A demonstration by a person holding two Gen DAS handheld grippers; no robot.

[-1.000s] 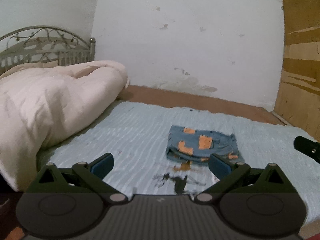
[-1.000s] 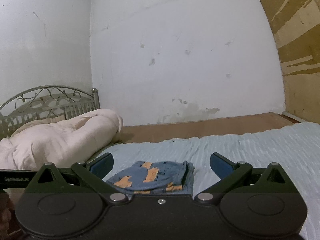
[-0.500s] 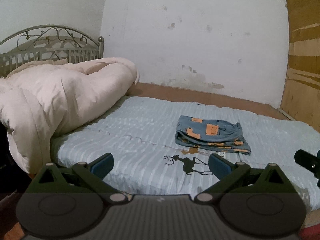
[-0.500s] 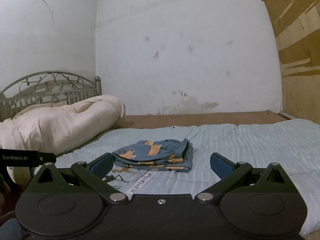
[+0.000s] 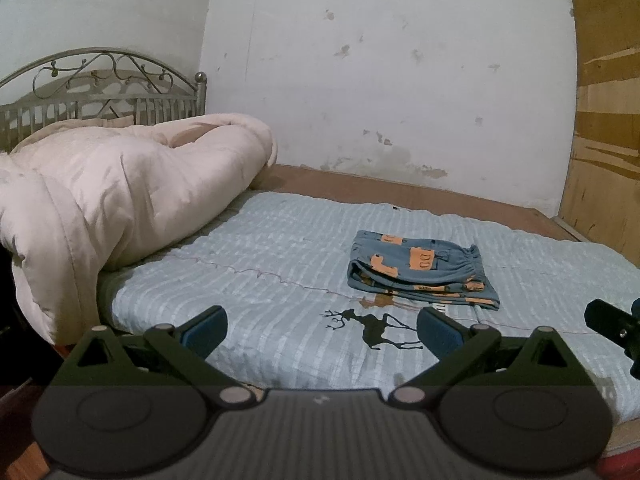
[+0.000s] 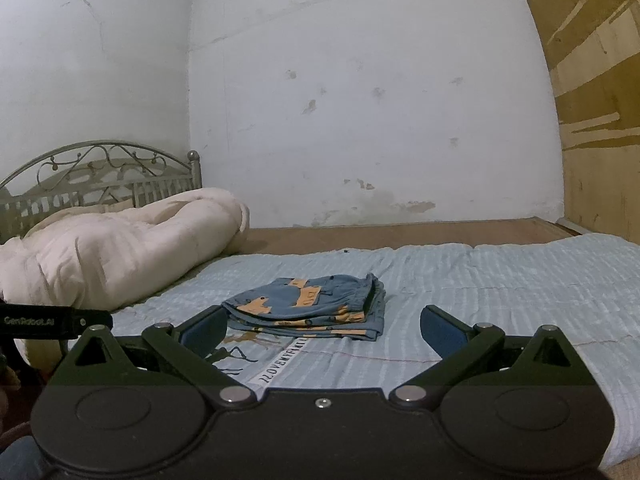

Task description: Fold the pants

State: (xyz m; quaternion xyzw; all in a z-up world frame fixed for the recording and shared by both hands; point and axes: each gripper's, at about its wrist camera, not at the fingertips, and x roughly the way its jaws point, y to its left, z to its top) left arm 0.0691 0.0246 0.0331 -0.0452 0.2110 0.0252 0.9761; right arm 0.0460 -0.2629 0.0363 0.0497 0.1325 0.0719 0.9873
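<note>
The blue pants with orange patches (image 5: 420, 270) lie folded in a compact stack on the light blue bedspread (image 5: 260, 256). They also show in the right wrist view (image 6: 312, 308). My left gripper (image 5: 322, 330) is open and empty, held back from the bed's near edge, well short of the pants. My right gripper (image 6: 322, 330) is open and empty, also in front of the pants and apart from them. Part of the right gripper shows at the left wrist view's right edge (image 5: 612, 320).
A bulky cream comforter (image 5: 112, 200) is piled at the left by the metal headboard (image 5: 100, 92). A white wall (image 5: 380, 80) stands behind the bed and a wooden panel (image 5: 604, 140) at the right. A black deer print (image 5: 372, 326) marks the bedspread near its front edge.
Both grippers have pulled back and down away from the folded pants, so the pants look farther off. Both stay open and empty.
</note>
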